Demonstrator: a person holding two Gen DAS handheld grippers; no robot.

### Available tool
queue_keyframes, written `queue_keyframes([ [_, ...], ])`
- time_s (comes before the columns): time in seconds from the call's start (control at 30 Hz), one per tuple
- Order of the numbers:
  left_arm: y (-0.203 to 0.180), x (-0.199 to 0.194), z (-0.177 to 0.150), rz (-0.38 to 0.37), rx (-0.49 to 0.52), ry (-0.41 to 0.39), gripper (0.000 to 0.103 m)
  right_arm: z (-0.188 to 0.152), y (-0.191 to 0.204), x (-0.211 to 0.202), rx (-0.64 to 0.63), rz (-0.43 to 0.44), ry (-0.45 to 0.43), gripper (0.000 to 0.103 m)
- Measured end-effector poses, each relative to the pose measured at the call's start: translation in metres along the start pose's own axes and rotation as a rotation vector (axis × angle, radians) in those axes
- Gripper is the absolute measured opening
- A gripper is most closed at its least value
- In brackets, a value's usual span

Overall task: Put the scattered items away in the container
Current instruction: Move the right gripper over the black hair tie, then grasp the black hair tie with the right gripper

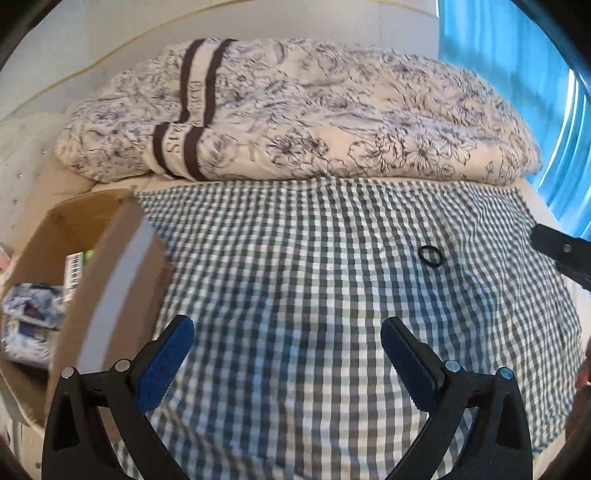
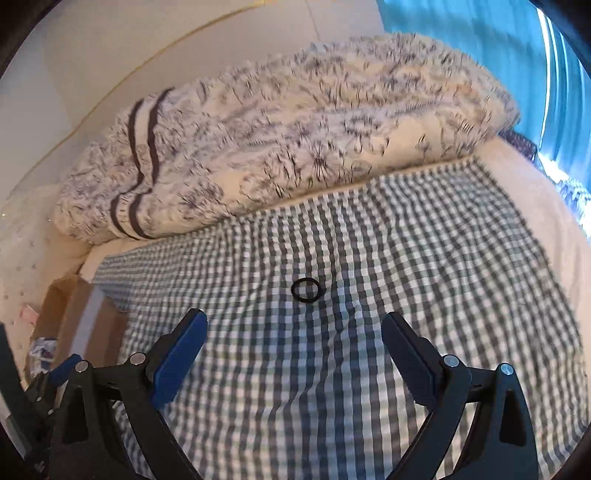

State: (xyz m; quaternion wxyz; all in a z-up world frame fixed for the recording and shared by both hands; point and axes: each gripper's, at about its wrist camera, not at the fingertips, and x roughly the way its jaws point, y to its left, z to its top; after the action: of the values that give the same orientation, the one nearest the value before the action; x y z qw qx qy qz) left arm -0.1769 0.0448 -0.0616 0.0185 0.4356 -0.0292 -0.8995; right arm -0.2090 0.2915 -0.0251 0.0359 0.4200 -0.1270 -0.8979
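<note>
A small black ring, like a hair tie (image 1: 430,255) (image 2: 305,290), lies flat on the green-and-white checked cloth (image 1: 314,295) (image 2: 424,258). An open cardboard box (image 1: 110,266) (image 2: 79,317) sits at the cloth's left edge with several items inside, among them a blue-and-white patterned packet (image 1: 33,317). My left gripper (image 1: 287,350) is open and empty above the cloth, just right of the box. My right gripper (image 2: 294,347) is open and empty, a short way short of the ring. Part of the right gripper (image 1: 561,254) shows at the right edge of the left wrist view.
A folded floral duvet (image 1: 295,118) (image 2: 288,147) with dark stripes lies across the back of the bed. Blue curtains (image 1: 517,74) (image 2: 461,22) hang at the right. A pale wall is behind. A hand (image 1: 585,362) shows at the right edge.
</note>
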Motion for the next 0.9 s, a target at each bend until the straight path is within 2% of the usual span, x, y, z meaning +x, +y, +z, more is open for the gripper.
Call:
queue_keyframes([
  [0.17,-0.002,0.036,0.005,-0.007,0.02,0.003,0.103,0.002,0.011,0.062,-0.072,-0.057,0.057,0.096],
  [0.3,0.006,0.07,0.002,-0.008,0.013,0.05,0.103,0.001,0.016,0.104,-0.12,-0.119,0.08,0.096],
  [0.47,0.014,0.1,-0.003,-0.004,-0.006,0.089,0.103,-0.001,0.011,0.145,-0.105,-0.163,0.104,0.096],
  [0.57,0.016,0.112,-0.006,-0.001,-0.019,0.11,0.103,-0.009,0.003,0.166,-0.095,-0.195,0.147,0.095],
  [0.67,0.016,0.12,-0.009,-0.005,-0.026,0.125,0.103,-0.015,0.005,0.169,-0.135,-0.233,0.125,0.095],
  [0.77,0.016,0.125,-0.012,0.003,-0.022,0.139,0.103,-0.015,0.007,0.168,-0.159,-0.259,0.118,0.087],
  [0.87,0.016,0.126,-0.013,0.004,-0.032,0.145,0.103,-0.013,0.006,0.164,-0.18,-0.28,0.11,0.069],
  [0.9,0.017,0.125,-0.013,0.002,-0.034,0.145,0.103,-0.012,0.006,0.163,-0.186,-0.292,0.108,0.055],
])
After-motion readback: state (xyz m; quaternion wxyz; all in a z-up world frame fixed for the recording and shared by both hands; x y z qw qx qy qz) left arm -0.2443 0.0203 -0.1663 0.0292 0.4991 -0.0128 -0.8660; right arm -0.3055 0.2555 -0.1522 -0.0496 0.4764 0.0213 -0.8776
